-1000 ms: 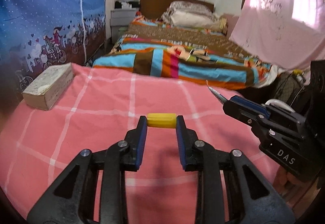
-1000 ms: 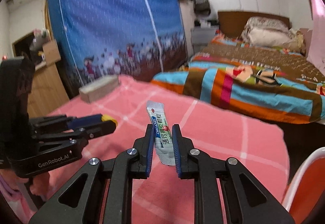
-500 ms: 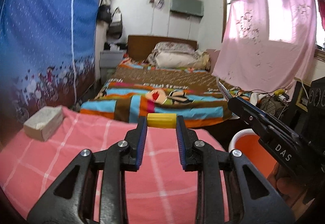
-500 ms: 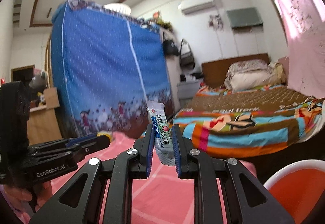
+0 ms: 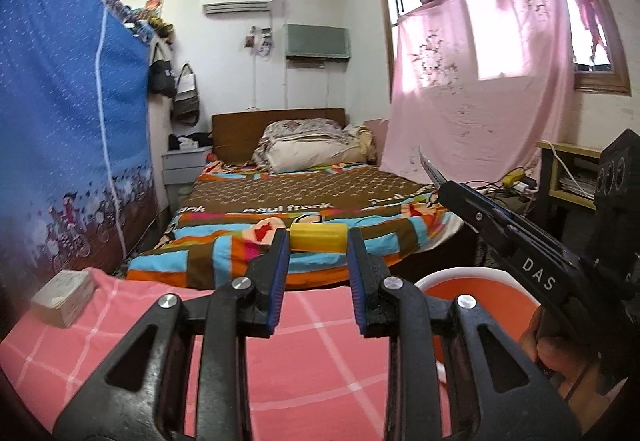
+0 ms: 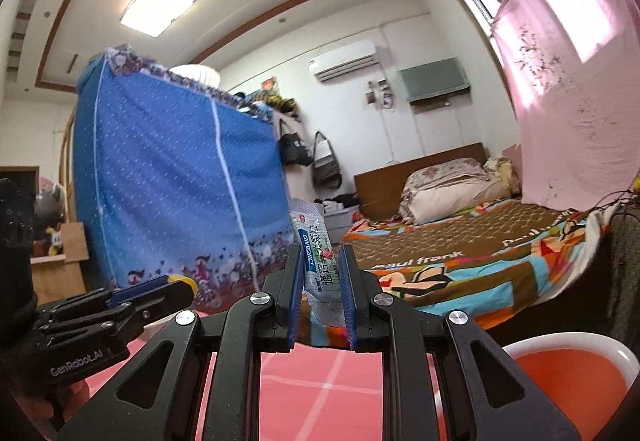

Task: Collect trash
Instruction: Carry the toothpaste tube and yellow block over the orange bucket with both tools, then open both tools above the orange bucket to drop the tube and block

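Note:
My left gripper (image 5: 319,241) is shut on a short yellow cylinder (image 5: 318,237), held crosswise between its blue pads above the pink checked tablecloth (image 5: 120,337). My right gripper (image 6: 319,273) is shut on a thin white-and-green sachet (image 6: 318,261) that stands upright between its pads. An orange bin with a white rim (image 5: 476,297) sits low at the right, beyond the table edge; the bin (image 6: 568,377) also fills the lower right of the right wrist view. The right gripper (image 5: 434,171) reaches in from the right, the sachet seen edge-on, and the left gripper (image 6: 180,287) shows at the left.
A pale rectangular block (image 5: 64,297) lies on the tablecloth at the left. Beyond the table are a bed with a striped quilt (image 5: 304,217), a blue cloth wardrobe (image 5: 68,129) and a pink curtain (image 5: 476,97). A person's hand (image 5: 560,353) grips the right tool.
Both grippers have risen and swung right with their loads still held. The table has dropped low in both views and the orange bin has come into sight.

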### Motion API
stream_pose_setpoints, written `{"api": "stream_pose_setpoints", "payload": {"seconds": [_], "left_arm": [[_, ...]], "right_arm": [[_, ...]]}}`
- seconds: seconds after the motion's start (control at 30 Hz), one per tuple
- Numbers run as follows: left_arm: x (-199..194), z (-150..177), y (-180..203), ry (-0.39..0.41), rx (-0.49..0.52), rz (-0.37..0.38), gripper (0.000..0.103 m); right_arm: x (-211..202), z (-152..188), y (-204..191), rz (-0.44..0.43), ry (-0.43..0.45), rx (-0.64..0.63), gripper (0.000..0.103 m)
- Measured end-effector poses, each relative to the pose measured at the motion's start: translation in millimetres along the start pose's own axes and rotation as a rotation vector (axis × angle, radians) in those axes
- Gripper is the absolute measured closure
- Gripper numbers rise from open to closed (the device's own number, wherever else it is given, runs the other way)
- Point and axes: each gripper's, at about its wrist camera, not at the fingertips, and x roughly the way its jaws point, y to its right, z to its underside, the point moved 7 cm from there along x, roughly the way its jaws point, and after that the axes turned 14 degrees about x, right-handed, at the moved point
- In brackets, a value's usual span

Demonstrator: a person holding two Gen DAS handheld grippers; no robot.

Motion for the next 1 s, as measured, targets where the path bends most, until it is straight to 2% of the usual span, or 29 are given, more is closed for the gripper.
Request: {"api": "stream_pose_setpoints", "payload": {"seconds": [0.43,0.8,1.0], "left_arm": [[11.3,-5.2,55.1,-0.004,0.038,0.091,0.071],[21.3,-5.6,85.0,-0.020,0.064,0.154,0.071],[30.0,-2.5,100.9,-0.056,0.069,0.188,0.071]], "right_arm": [[-29.3,-18.1,54.2,0.109,0.040,0.063,0.088],[-37.8,-20.7,95.7,0.200,0.000,0.147,0.087],[-40.8,-19.1,108.6,0.251,-0.022,0.168,0.087]]}}
